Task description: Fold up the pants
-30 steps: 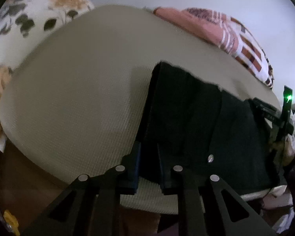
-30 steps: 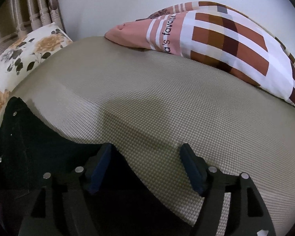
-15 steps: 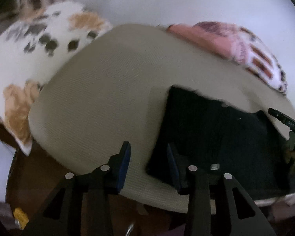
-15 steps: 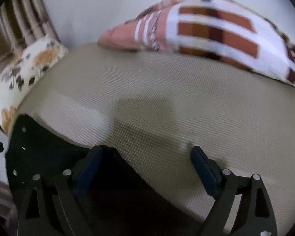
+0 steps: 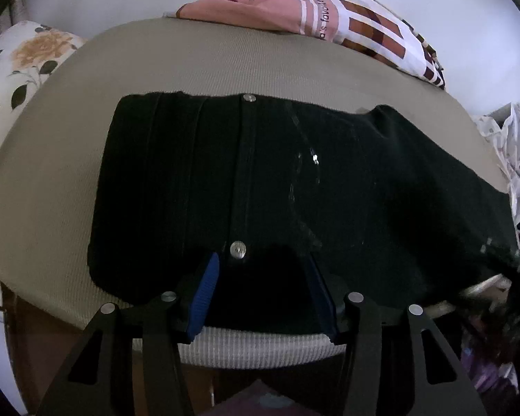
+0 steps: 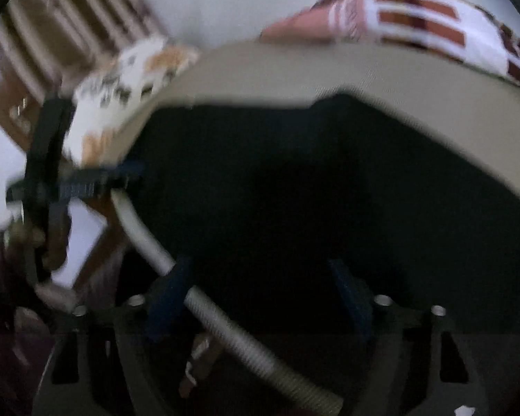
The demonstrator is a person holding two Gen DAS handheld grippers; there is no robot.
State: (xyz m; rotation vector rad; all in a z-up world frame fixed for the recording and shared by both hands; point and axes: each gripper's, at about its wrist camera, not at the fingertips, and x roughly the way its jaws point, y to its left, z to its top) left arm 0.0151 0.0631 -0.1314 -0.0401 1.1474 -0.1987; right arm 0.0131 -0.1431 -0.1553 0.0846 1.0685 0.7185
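Pants (image 5: 294, 187), black and partly folded, are laid across the beige cushion (image 5: 52, 180), their near edge under the left gripper (image 5: 263, 291), whose spread jaws are opening with nothing pinched. Beside it, the right gripper (image 6: 260, 298), seen blurred, is closing over the pants without pressing them. Beyond the pants a patterned pillow (image 5: 346, 24) is seen; the fold could be dragged open if loose cloth were snagged.

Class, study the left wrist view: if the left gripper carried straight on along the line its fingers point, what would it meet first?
Most likely the black pants. The left gripper, jaws opening with nothing pinched, points down at the fabric spread on the beige cushion. Depth is unclear, but nothing else lies in that line.
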